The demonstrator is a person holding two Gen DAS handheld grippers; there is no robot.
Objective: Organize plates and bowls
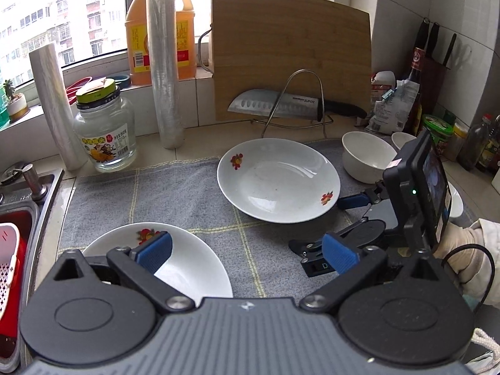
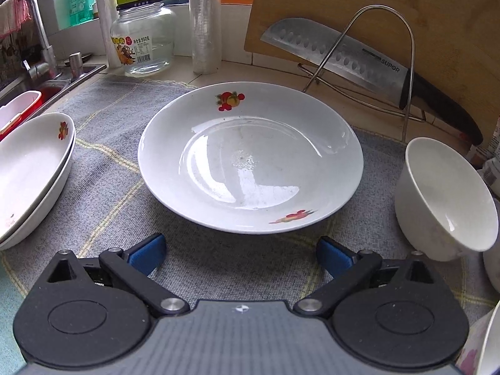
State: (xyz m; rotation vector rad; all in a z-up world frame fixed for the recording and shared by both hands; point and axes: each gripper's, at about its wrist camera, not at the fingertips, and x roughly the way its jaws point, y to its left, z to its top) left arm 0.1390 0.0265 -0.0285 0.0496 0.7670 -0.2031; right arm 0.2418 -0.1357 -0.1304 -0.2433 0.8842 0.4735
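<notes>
A white plate with fruit prints (image 1: 278, 181) (image 2: 250, 156) lies on the grey cloth (image 1: 187, 200) (image 2: 103, 168). My right gripper (image 2: 242, 256) is open, just in front of its near rim, and also shows in the left wrist view (image 1: 343, 228). My left gripper (image 1: 247, 251) is open and empty; its left finger hangs over a stack of two like plates (image 1: 175, 265) (image 2: 28, 168) at the near left. A white bowl (image 1: 367, 156) (image 2: 443, 197) stands right of the single plate, with another bowl (image 1: 403, 140) behind it.
A cutting board (image 1: 290, 53) and a knife (image 1: 281, 104) on a wire rack (image 1: 300, 100) stand at the back. A glass jar (image 1: 104, 131), two film rolls (image 1: 164, 65) and an oil jug (image 1: 140, 40) stand back left. The sink (image 1: 18, 218) lies left. Bottles (image 1: 418, 72) crowd the right.
</notes>
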